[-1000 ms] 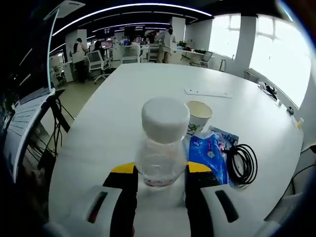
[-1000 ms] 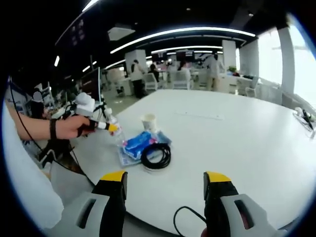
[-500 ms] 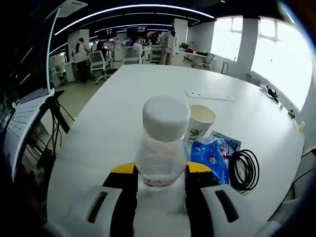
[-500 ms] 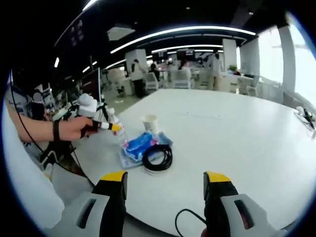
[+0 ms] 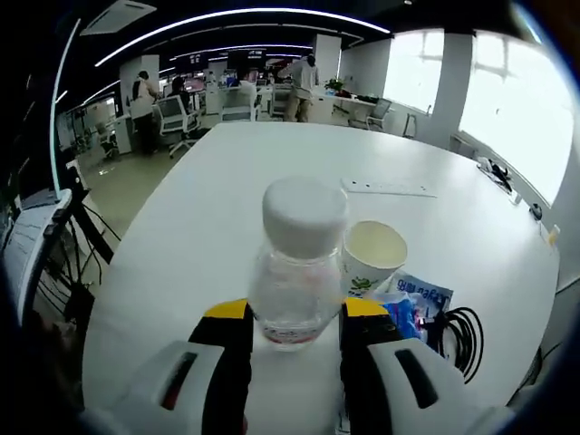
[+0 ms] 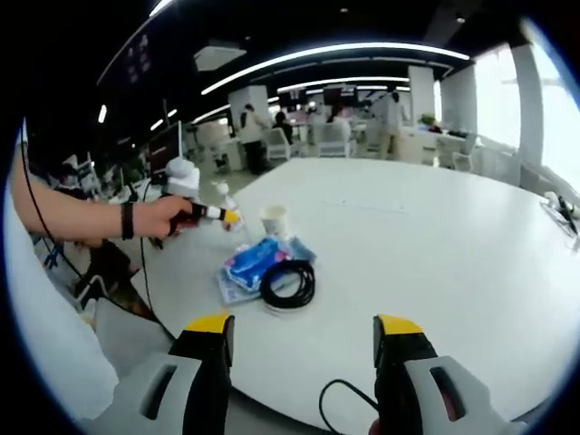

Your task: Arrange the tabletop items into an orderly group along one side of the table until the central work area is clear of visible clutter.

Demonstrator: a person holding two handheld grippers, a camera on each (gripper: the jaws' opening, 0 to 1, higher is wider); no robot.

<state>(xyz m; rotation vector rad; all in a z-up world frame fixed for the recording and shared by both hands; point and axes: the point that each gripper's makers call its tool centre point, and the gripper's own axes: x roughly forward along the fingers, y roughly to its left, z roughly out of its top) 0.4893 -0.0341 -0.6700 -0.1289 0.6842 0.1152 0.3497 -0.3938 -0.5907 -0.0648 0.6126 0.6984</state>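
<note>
The clear bottle [image 5: 298, 272] with a white cap is held tight between the left gripper [image 5: 297, 319] fingers, over the white bench [image 5: 217, 172] beside the paper cup [image 5: 373, 256], while the right gripper [image 6: 302, 337] fingers are spread wide apart around nothing.

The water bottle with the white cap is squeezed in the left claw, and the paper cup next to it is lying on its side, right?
Not quite. The paper cup stands upright, its open mouth facing up, as the left gripper view shows. The rest holds: the left claw grips the water bottle with the white cap, and the cup is beside it.
</note>
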